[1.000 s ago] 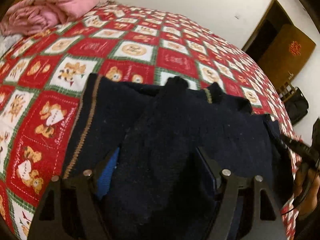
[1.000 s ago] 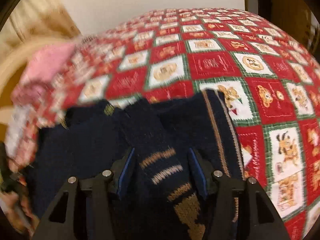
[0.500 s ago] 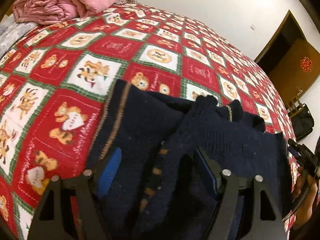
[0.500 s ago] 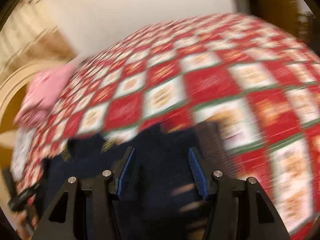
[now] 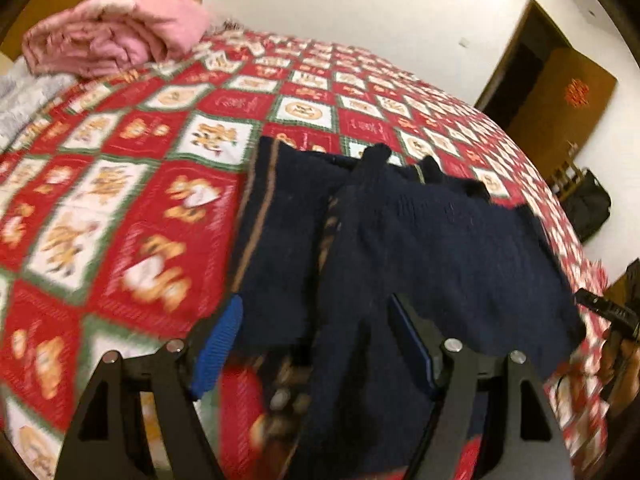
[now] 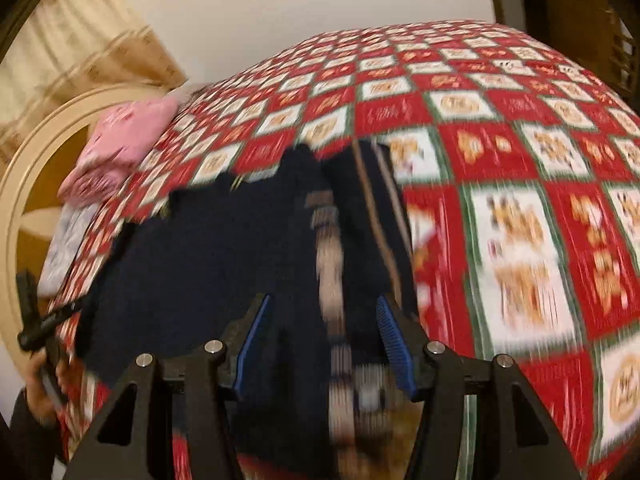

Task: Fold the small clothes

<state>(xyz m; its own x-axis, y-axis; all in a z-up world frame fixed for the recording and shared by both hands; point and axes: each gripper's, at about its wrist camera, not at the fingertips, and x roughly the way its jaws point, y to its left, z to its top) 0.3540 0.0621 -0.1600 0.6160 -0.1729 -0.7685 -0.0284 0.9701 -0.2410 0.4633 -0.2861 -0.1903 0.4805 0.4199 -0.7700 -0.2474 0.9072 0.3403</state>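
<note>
A navy knitted sweater (image 5: 420, 240) with tan stripes lies on the red patterned bedspread (image 5: 120, 200), one sleeve folded across its body. My left gripper (image 5: 316, 352) hangs over its near edge. The jaws are opening; the sleeve runs down between them and the blue left pad (image 5: 218, 352) is clear of it. In the right wrist view the sweater (image 6: 200, 260) is blurred. My right gripper (image 6: 324, 344) is open over the striped sleeve (image 6: 332, 280), which lies between the pads without being pressed. Each view shows the other gripper in a hand at its edge.
A folded pink blanket (image 5: 116, 28) and a grey cloth (image 5: 20, 100) lie at the bed's far left. A brown door (image 5: 560, 100) and a black bag (image 5: 588, 208) stand beyond the right side. A round beige headboard (image 6: 24, 180) rises to the left.
Both grippers have drawn back toward the near edge of the bed, so the sweater sits farther up in both views. The left jaws stand a little wider, with bedspread now showing under them.
</note>
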